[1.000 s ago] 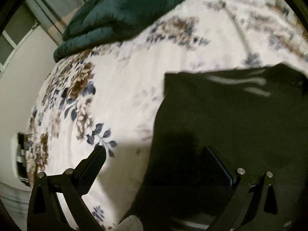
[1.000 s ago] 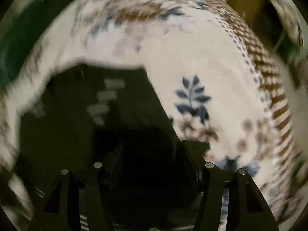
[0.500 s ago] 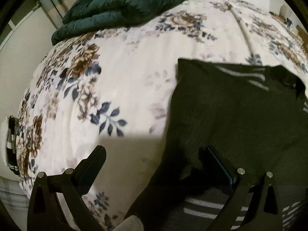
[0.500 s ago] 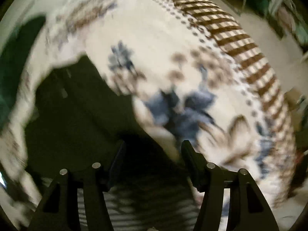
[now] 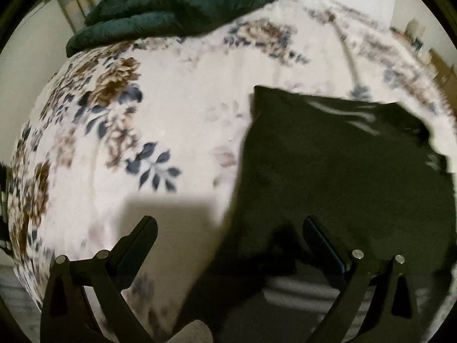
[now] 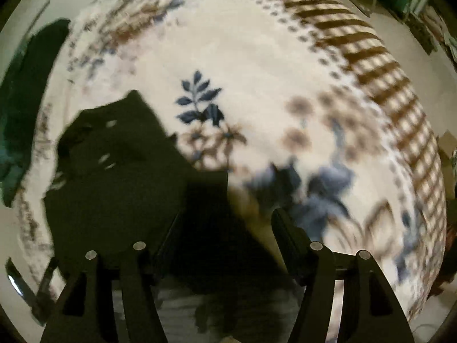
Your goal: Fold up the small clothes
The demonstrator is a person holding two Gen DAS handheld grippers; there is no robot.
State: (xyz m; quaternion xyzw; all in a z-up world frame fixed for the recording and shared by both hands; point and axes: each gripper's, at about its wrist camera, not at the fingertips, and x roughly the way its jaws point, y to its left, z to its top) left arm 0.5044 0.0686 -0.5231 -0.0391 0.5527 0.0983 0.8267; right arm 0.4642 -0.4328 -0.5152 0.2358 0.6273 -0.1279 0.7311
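Your left tool point(image 5: 228, 231) sits with its fingers spread wide apart, nothing between them: the left finger point(image 5: 137, 245) is over the floral bedspread point(image 5: 177, 114), the right finger point(image 5: 322, 245) over the near edge of the dark garment point(image 5: 337, 171). Whether either finger touches the cloth, you cannot tell from here. The garment lies on the bed to the right of your left tool, mostly flat, with pale stripes showing along its nearest edge and a few more at its far side (the picture is smeared, so the fabric's detail is lost).

Your right tool point(image 6: 225, 228) is also parted, its fingers apart and empty. The dark garment point(image 6: 114, 177) spreads from under its left finger point(image 6: 168, 234) away to the left, while the right finger point(image 6: 285, 234) stands over the bedspread point(image 6: 257, 71) with its blue leaves and brown flowers.

Farther off, in the left view, a dark green folded blanket point(image 5: 182, 3) rests on the bedspread's far side, well apart from the garment. The right view catches the bedspread's brown checked border point(image 6: 380, 71).
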